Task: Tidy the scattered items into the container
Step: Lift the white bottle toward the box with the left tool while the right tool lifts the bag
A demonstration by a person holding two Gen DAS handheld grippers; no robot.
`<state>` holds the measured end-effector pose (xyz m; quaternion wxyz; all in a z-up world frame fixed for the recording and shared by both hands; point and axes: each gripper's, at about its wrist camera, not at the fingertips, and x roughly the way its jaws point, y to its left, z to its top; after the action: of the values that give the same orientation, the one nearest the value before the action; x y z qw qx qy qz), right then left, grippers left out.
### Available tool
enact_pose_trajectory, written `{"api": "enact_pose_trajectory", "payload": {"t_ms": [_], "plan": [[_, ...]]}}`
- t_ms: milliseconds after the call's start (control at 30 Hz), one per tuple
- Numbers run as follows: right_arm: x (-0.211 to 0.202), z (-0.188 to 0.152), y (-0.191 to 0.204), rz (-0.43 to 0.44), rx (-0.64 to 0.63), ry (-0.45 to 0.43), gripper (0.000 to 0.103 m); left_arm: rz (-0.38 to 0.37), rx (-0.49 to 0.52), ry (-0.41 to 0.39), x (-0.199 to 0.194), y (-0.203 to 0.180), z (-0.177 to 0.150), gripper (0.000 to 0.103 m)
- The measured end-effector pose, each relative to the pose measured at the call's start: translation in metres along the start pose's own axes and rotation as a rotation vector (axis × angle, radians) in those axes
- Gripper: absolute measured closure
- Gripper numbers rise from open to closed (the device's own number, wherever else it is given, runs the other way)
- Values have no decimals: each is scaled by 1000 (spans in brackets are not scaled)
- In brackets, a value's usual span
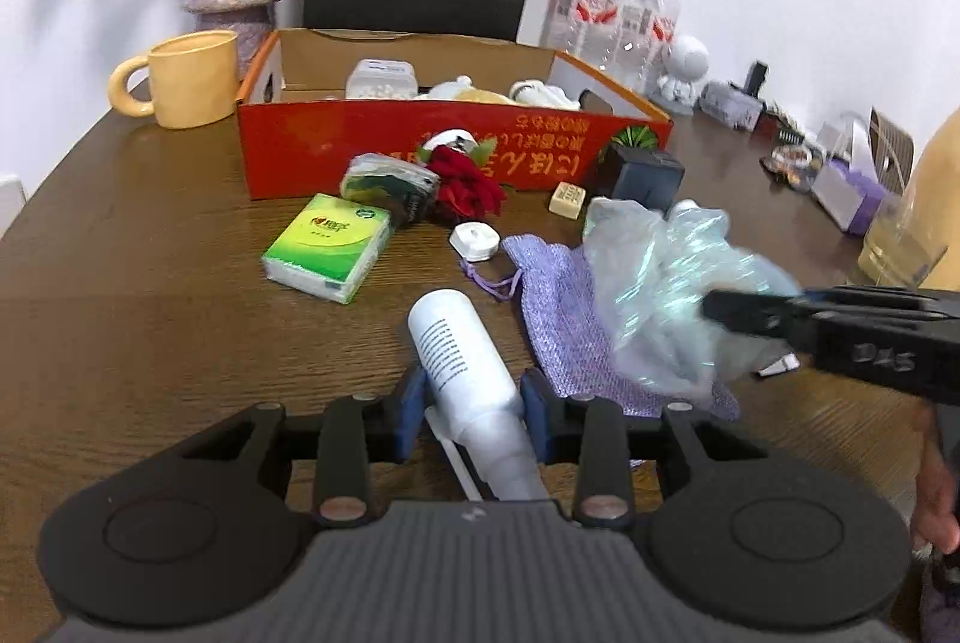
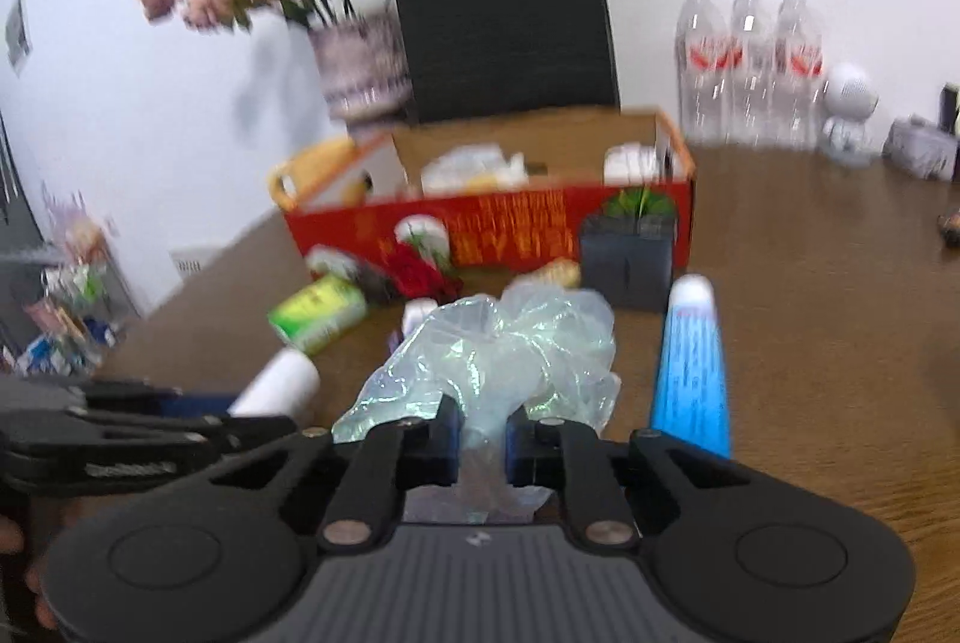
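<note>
I see the red cardboard box (image 1: pixel 336 144) at the table's far side; my left gripper (image 1: pixel 473 418) clamps the white bottle (image 1: pixel 462 361), long axis pointing toward the box; my right gripper (image 2: pixel 483 442) pinches the crinkled plastic bag (image 2: pixel 510 349) above the purple pouch (image 1: pixel 552 295); a tissue pack (image 1: pixel 327 247) lies between.

Brown wooden table (image 1: pixel 150 283), red box (image 1: pixel 420 144) at back centre, mug (image 1: pixel 186 78) left of box, tissue pack (image 1: pixel 327 247), rose (image 1: pixel 465 187), purple pouch (image 1: pixel 552 307) before box, water bottles (image 1: pixel 612 18) right of box.
</note>
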<state>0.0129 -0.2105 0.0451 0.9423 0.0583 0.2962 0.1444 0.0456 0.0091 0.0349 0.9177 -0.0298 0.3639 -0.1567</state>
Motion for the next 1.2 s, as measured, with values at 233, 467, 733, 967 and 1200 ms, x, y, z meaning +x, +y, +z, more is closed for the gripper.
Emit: {"api": "enact_pose_trajectory", "payload": {"t_ms": [233, 467, 733, 967, 1200], "plan": [[-38, 12, 22, -15, -48, -125, 91, -48, -38, -45, -12, 9, 9, 67], [-24, 24, 24, 5, -20, -66, 91, -96, -27, -70, -19, 9, 34, 67], [-8, 0, 7, 3, 50, 130, 91, -68, -39, -16, -21, 9, 17, 67], [-34, 20, 8, 7, 21, 55, 91, -60, -9, -33, -35, 4, 23, 68], [-40, 33, 3, -5, 8, 50, 91, -77, -16, -43, -37, 3, 26, 68]]}}
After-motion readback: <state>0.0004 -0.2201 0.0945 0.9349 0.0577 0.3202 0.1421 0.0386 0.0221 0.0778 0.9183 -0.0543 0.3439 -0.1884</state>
